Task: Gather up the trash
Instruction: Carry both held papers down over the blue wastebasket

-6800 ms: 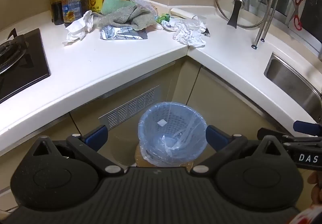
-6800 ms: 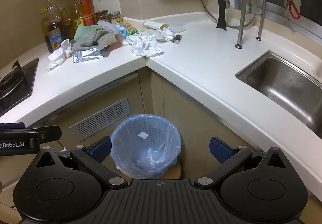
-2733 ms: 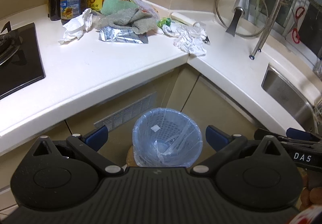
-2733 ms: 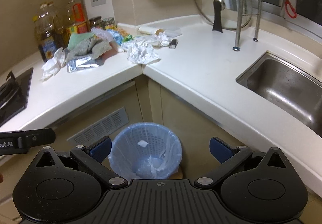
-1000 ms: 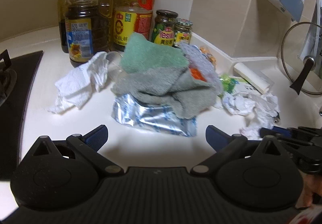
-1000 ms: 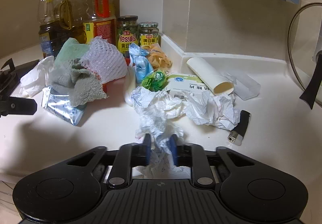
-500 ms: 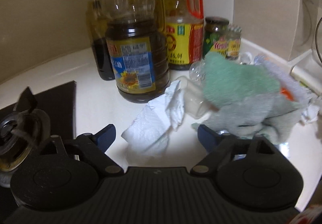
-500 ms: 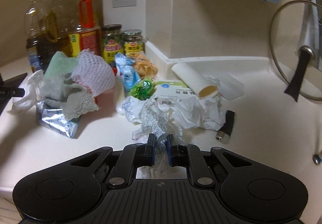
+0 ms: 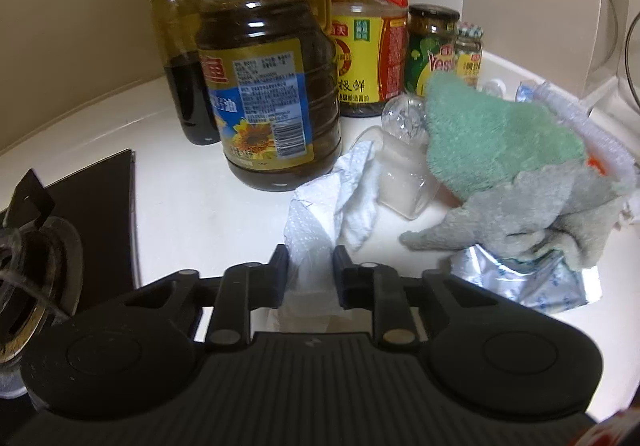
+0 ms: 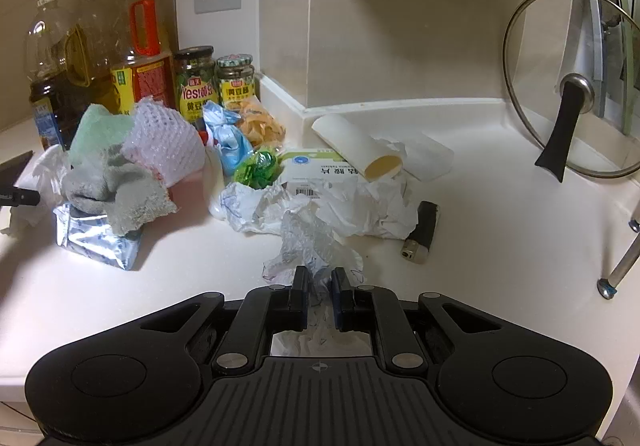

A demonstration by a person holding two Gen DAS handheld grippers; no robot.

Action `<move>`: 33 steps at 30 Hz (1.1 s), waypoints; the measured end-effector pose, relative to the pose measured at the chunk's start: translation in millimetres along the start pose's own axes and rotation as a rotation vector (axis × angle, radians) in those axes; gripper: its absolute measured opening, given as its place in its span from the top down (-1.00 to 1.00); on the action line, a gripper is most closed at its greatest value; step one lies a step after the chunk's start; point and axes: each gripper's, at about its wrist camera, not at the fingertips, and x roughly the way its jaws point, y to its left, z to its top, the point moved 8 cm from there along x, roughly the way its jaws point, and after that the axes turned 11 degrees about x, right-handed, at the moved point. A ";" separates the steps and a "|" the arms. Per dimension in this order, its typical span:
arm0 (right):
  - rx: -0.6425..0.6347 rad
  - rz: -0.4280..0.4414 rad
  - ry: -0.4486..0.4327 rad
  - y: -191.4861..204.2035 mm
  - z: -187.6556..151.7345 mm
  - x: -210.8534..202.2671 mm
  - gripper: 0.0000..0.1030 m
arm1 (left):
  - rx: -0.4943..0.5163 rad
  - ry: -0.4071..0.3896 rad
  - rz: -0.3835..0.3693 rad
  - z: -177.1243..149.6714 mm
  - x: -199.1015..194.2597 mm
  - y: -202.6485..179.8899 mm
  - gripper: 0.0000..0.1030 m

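Left wrist view: the left gripper (image 9: 310, 264) has just been closing and now pinches a white dotted paper towel (image 9: 332, 201), lying straight ahead on the white counter (image 9: 192, 201). Right wrist view: the right gripper (image 10: 319, 288) is clenched on a crumpled clear plastic wrapper (image 10: 310, 238) before its fingers.
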 end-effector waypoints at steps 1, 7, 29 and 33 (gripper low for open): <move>0.003 0.006 -0.001 -0.5 -0.2 -1.5 0.77 | -0.010 -0.004 0.000 -0.7 -5.8 -0.7 0.73; -0.013 0.069 0.006 -4.2 -5.0 -10.6 0.77 | -0.095 -0.040 0.002 -10.1 -57.1 -16.5 0.74; -0.209 0.310 0.233 23.5 -128.2 -74.5 0.77 | -0.129 0.124 -0.297 -121.6 -156.3 -188.2 0.74; -0.247 0.264 0.288 25.6 -168.4 -59.7 0.77 | -0.120 0.202 -0.340 -159.6 -139.2 -208.4 0.74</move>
